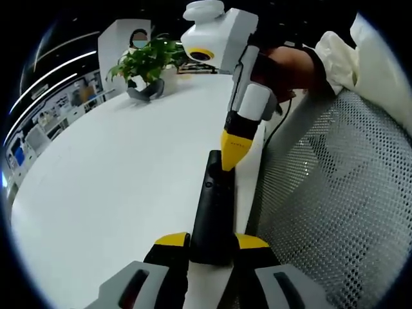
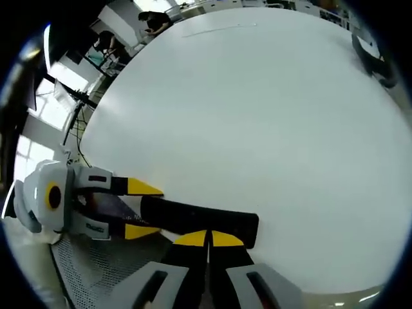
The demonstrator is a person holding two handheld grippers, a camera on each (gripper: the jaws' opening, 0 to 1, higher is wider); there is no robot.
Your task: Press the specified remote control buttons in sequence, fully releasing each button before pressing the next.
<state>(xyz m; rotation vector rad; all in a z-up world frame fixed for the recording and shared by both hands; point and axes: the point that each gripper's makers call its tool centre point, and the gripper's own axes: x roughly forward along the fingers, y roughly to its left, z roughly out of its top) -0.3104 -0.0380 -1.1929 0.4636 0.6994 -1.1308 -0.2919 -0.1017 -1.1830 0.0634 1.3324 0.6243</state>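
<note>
Left gripper (image 1: 212, 243) fingers clamp remote (image 1: 214, 206); right gripper (image 2: 208, 239) fingers closed, pressing it.

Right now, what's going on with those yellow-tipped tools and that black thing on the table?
A person is working a black remote control with two hand-held grippers. The left gripper clamps one end of the remote, steadying it at the edge of the white table. The right gripper, jaws closed together, has its yellow tip down on the remote's far end, apparently pressing a button. A potted plant sits at the table's far side.
</note>
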